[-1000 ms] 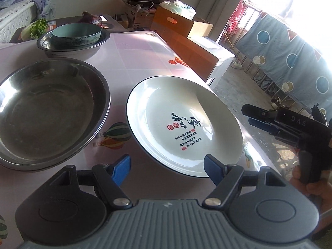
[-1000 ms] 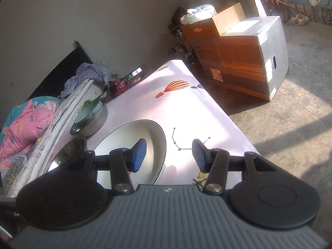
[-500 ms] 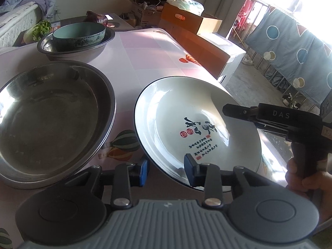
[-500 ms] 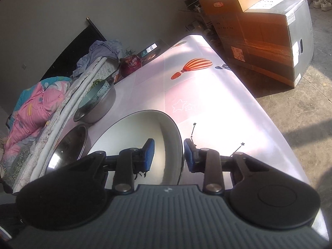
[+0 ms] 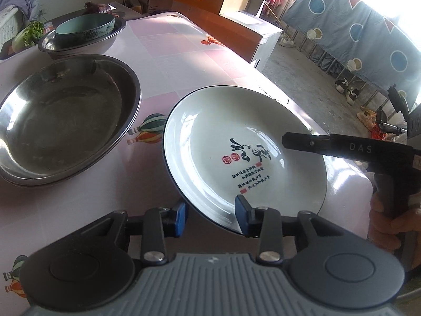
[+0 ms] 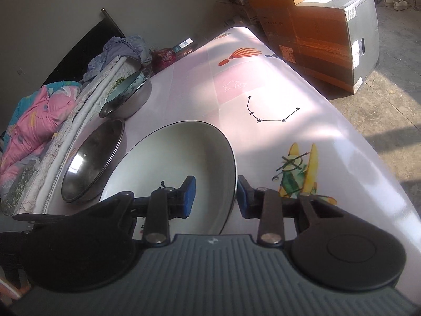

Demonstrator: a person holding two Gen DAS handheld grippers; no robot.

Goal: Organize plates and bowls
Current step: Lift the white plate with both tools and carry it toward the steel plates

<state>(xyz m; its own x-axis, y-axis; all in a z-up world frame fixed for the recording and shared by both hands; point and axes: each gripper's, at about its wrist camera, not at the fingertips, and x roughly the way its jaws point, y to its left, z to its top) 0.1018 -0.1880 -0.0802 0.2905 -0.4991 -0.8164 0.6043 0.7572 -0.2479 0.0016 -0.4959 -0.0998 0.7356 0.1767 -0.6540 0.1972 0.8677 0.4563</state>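
White plate (image 5: 244, 142) is near the table (image 5: 184, 52) edge, steel basin (image 5: 65, 121) at its 9 o'clock. Left tongs (image 5: 210, 216), easing open, and right tongs (image 6: 215, 194) narrowly pinch its rim. Only the left view shows the calligraphy; the right tongs' body hides it.

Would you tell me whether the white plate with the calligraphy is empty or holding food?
Empty: the white plate shows only its printed calligraphy, with no food on it.

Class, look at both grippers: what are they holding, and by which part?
Both hold the white plate by its rim: the left gripper at the near edge, the right gripper at the right edge.
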